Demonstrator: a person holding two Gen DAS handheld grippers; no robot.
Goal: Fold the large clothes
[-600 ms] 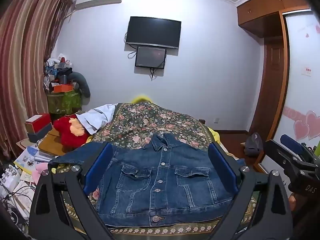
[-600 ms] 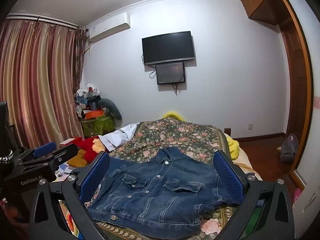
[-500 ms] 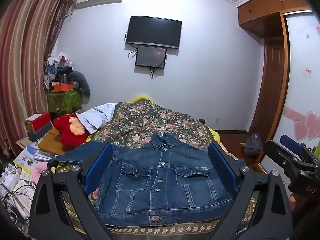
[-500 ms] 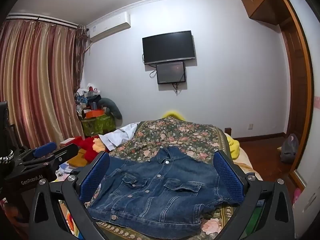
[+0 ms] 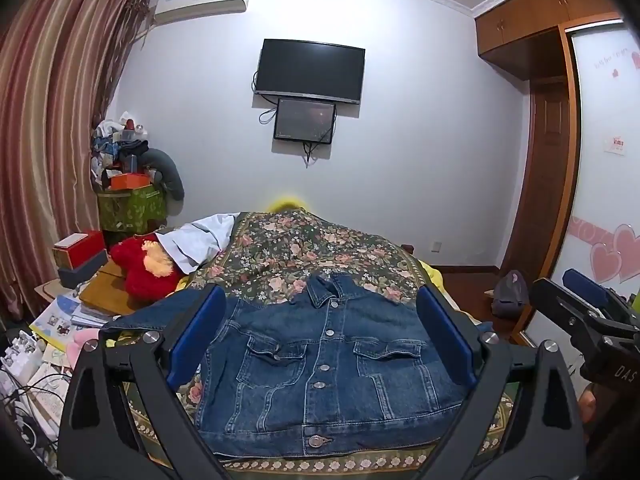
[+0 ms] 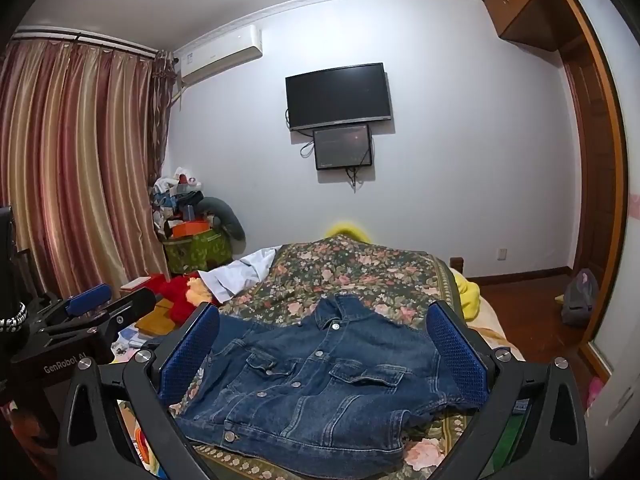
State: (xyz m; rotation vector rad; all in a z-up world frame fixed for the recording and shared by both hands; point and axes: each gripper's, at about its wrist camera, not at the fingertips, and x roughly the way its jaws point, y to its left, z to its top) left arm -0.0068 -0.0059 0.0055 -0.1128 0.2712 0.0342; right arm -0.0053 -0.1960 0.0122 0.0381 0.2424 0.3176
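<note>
A blue denim jacket (image 5: 320, 364) (image 6: 316, 376) lies buttoned, front up, on the near end of the bed's floral cover (image 5: 304, 248) (image 6: 352, 268); one sleeve stretches left. My left gripper (image 5: 320, 340) hovers above and short of it, open, its blue pads wide apart with nothing between them. My right gripper (image 6: 322, 352) stands the same way, open and empty, to the right of the left one. Each shows at the edge of the other's view: the right gripper (image 5: 588, 300) and the left gripper (image 6: 100, 304).
A red plush toy (image 5: 140, 268), boxes (image 5: 80, 248) and papers crowd the left bedside. White cloth (image 5: 200, 240) lies on the bed's far left. Striped curtains (image 6: 72, 168) hang left, two screens (image 5: 310, 70) on the far wall, a wardrobe (image 5: 600, 184) right, a bag (image 5: 510, 296) on the floor.
</note>
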